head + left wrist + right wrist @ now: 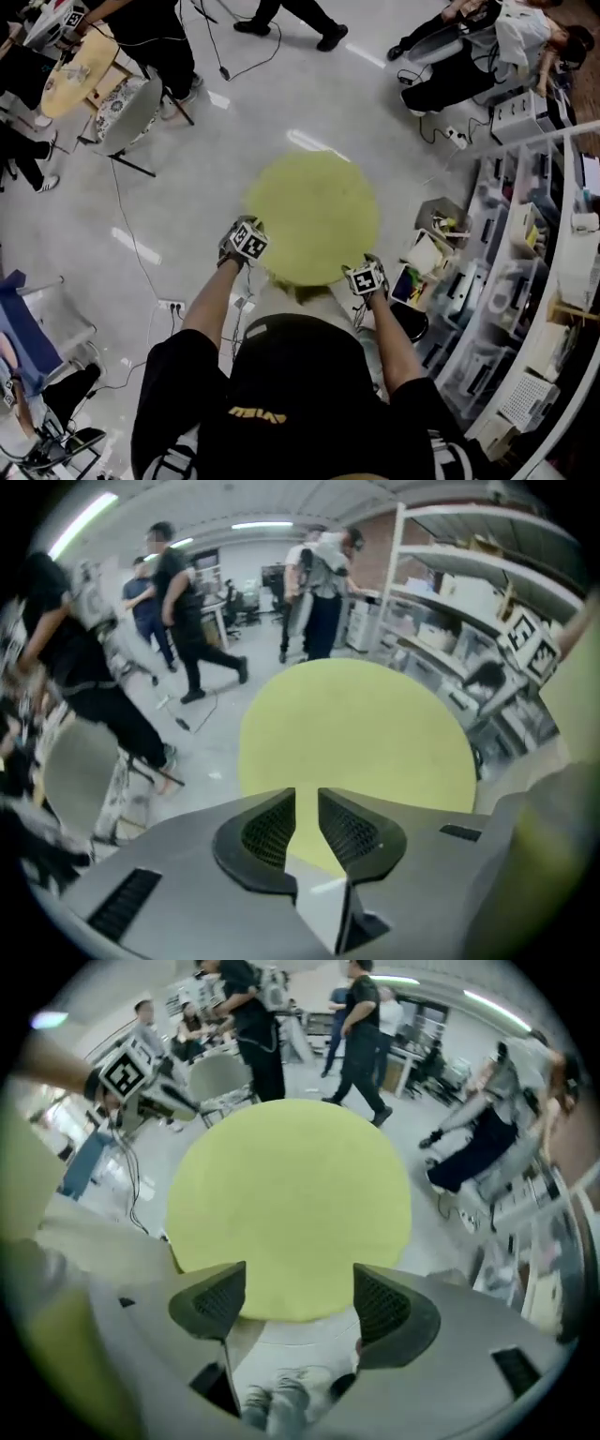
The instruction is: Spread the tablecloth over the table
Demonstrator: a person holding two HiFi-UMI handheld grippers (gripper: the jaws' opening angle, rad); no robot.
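A round yellow-green tablecloth (pixel 314 217) lies flat over a small round table and covers the whole top. It fills the middle of the left gripper view (pixel 356 728) and the right gripper view (pixel 291 1199). My left gripper (pixel 251 246) hangs at the cloth's near-left edge and points down. Its jaws (pixel 307 822) stand a narrow gap apart with nothing pressed between them. My right gripper (pixel 367 279) is at the near-right edge. Its jaws (pixel 300 1302) are wide open and empty, above the cloth's rim and the pale table edge below it.
White shelving (pixel 525 309) packed with boxes runs along the right. Several people stand or sit around the room (pixel 183 611). A grey chair (pixel 127 117) and another round table (pixel 80 70) are at the far left. Cables and a power strip (pixel 172 306) lie on the floor.
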